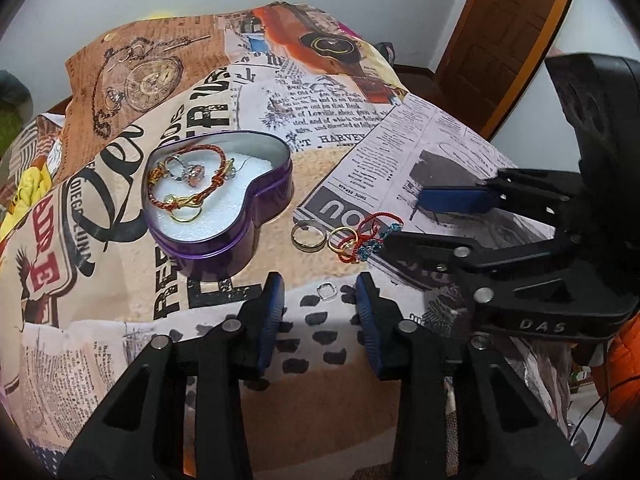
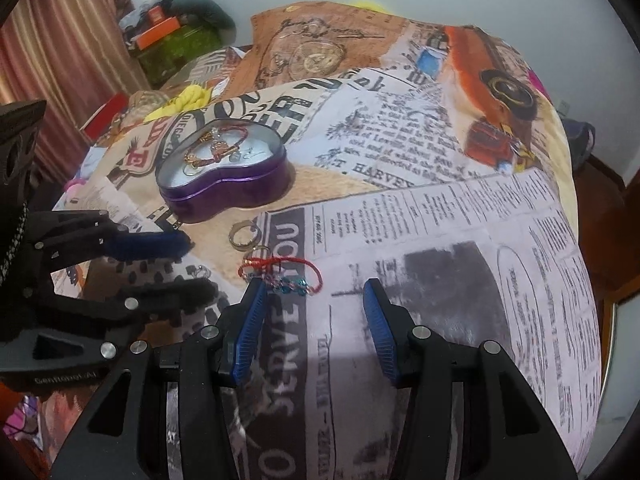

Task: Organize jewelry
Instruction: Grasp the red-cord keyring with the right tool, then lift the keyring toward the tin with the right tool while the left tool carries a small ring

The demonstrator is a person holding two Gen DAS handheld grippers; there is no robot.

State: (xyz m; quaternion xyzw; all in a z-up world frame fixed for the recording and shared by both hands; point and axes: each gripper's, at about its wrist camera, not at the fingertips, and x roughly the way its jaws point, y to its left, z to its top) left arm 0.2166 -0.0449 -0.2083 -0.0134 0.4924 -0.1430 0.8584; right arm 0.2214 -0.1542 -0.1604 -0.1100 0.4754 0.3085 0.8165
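Note:
A purple heart-shaped tin (image 1: 224, 236) (image 2: 240, 188) sits open on the printed cloth, holding a red cord bracelet (image 1: 188, 196) and rings. On the cloth beside it lie a gold ring (image 1: 306, 234) (image 2: 243, 236), a second gold ring (image 1: 340, 238), a red cord bracelet with blue beads (image 1: 370, 236) (image 2: 288, 276) and a small silver ring (image 1: 327, 292) (image 2: 201, 270). My left gripper (image 1: 320, 296) (image 2: 200, 264) is open around the small silver ring. My right gripper (image 2: 314, 300) (image 1: 404, 220) is open just before the beaded bracelet.
The printed newspaper-pattern cloth (image 1: 360, 120) covers a rounded table. A wooden door (image 1: 508, 28) stands at the back right. Boxes and clutter (image 2: 172, 36) sit by a curtain (image 2: 60, 48) at the back left.

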